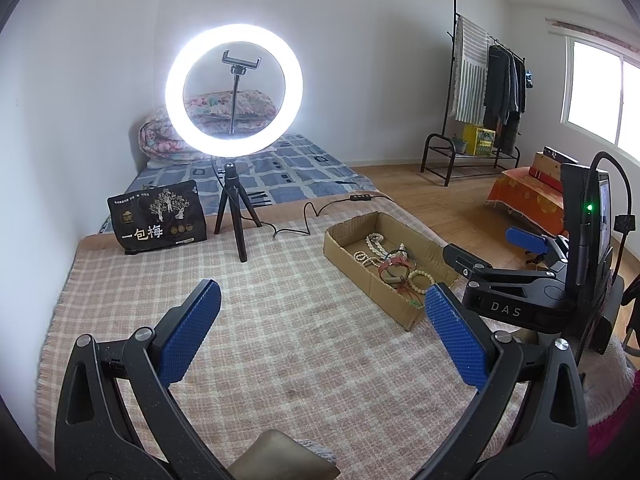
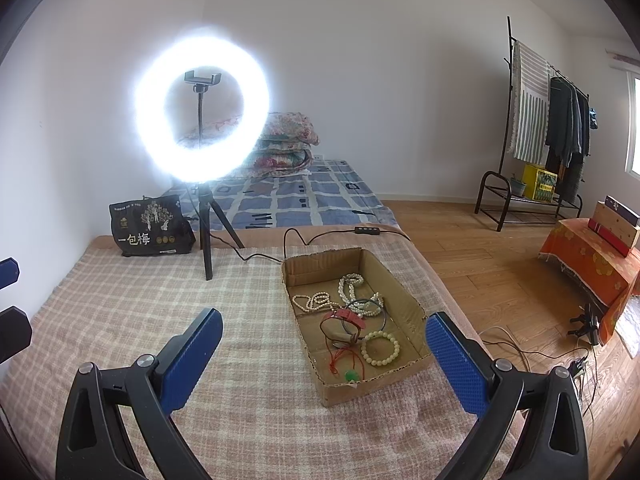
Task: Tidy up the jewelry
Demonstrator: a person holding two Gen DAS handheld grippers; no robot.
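**Jewelry all gathered in the box, both grippers empty**

The cardboard box [image 2: 352, 320] is the landmark here; it lies on the checked blanket [image 2: 180, 320] that covers the surface. Inside the box I can see the pearl necklaces [image 2: 348, 294] toward its far end, a dark bangle [image 2: 366, 310] and a red strap piece [image 2: 350, 317] in the middle, and a pale bead bracelet [image 2: 380, 348] with a red cord and green pendant [image 2: 351, 375] at its near end. On the blanket around the box no jewelry is visible.

The left gripper [image 1: 322, 332] hovers to the left of the box, its fingers wide apart and holding nothing. The right gripper [image 2: 324, 360] hovers just in front of the box, also spread wide and empty.

My judgement: the collecting is finished or nearly so. The pieces overlap, so sorting may remain.
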